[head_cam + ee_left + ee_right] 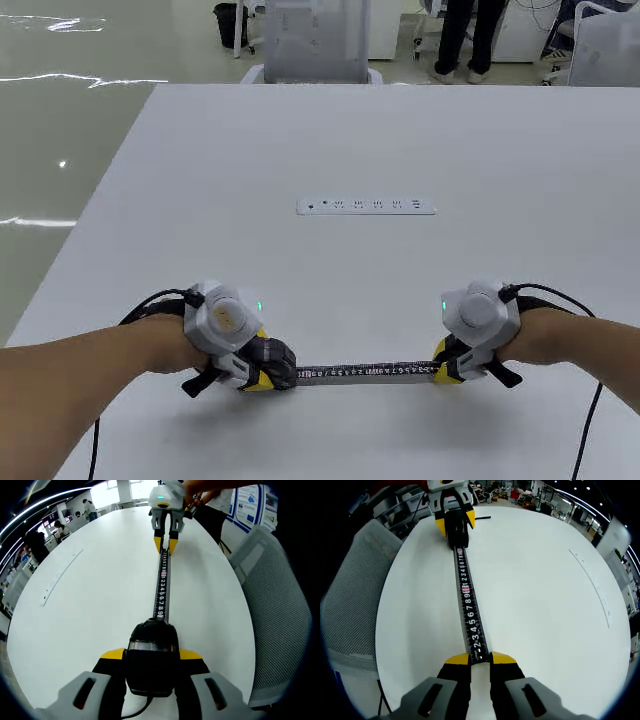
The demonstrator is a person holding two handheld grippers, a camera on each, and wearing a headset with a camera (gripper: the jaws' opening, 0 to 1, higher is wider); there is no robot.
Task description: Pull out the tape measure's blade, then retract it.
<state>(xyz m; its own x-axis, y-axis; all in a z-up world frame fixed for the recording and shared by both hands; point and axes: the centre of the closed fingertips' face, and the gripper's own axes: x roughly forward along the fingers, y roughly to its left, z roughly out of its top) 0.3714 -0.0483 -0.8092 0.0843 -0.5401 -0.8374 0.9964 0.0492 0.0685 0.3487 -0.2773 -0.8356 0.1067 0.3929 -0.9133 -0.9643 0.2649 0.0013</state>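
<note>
Left gripper (262, 368) is clamped around the tape measure's black case (152, 655), near the front edge of the white table (350, 150); its blade (365, 372) lies flat, stretched across to the right gripper (447, 367), whose jaws pinch its tip

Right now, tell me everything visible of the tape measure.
The tape measure has a dark case clamped in the left tongs. Its blade, dark with pale numerals, runs straight over the white table, drawn out, its end pinched by the right tongs.
</note>
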